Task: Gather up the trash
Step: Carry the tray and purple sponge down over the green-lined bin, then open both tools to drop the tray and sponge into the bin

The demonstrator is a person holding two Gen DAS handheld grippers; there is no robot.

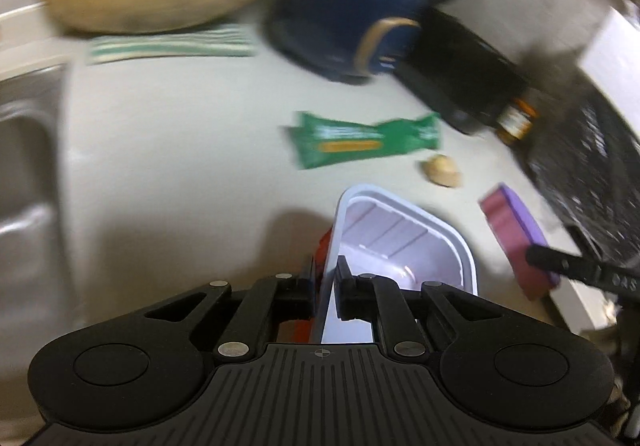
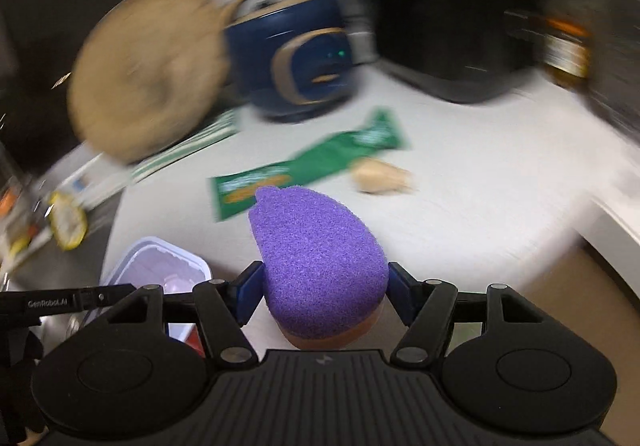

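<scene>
We find the green wrapper (image 1: 362, 140) flat on the desk (image 1: 180, 166), ahead of both tongs, long axis crosswise in the left view, diagonal in the right. A beige scrap (image 1: 442, 171) lies just beside it.

Left tongs (image 1: 325, 284) are pinched on the white tray (image 1: 400, 246) rim. Right tongs (image 2: 325, 288) clasp a purple sponge (image 2: 316, 258).

Wrapper print is too blurred to read. "GenRobot.AI" is legible on the left tongs, right view.

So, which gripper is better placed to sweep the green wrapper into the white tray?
Right, probably. The right gripper holds the purple sponge just before the green wrapper; the left gripper holds the white tray.
</scene>
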